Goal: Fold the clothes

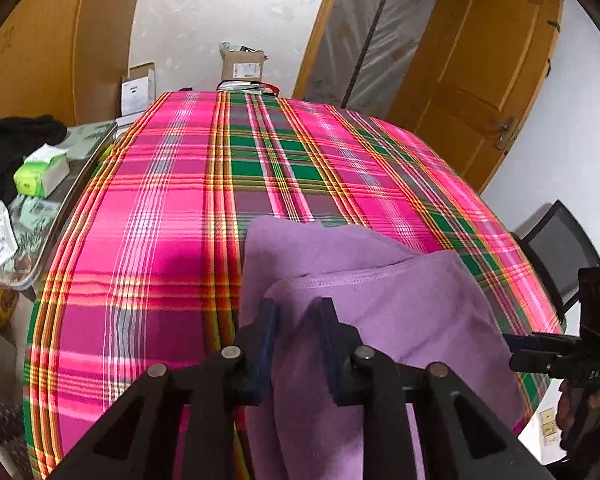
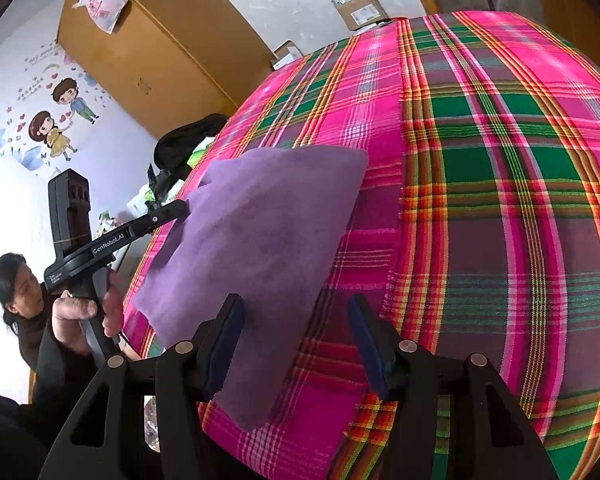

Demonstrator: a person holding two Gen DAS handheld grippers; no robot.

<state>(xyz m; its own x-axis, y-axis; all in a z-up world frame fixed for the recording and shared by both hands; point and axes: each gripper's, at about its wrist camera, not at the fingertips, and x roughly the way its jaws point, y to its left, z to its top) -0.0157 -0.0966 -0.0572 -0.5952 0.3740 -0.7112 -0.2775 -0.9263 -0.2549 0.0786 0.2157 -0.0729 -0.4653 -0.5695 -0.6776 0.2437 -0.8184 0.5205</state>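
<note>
Purple garment [image 1: 380,300] on plaid table [image 1: 140,240] — left gripper [image 1: 296,312] fingers straddle its hem, pinch unconfirmed; right gripper [image 2: 296,320] fingers spread, empty. Mid-fold — next needs a firm pinch, then carry-over.

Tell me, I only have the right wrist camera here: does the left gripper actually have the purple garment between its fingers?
Observer: Yes. In the left wrist view the purple garment fills the gap between the fingers of the left gripper.
Operator: Which part of it?
Observer: A stitched hem runs just beyond the fingertips.
Operator: Anything beside the table near the right gripper?
Observer: A black chair stands by that edge of the plaid tablecloth.
</note>
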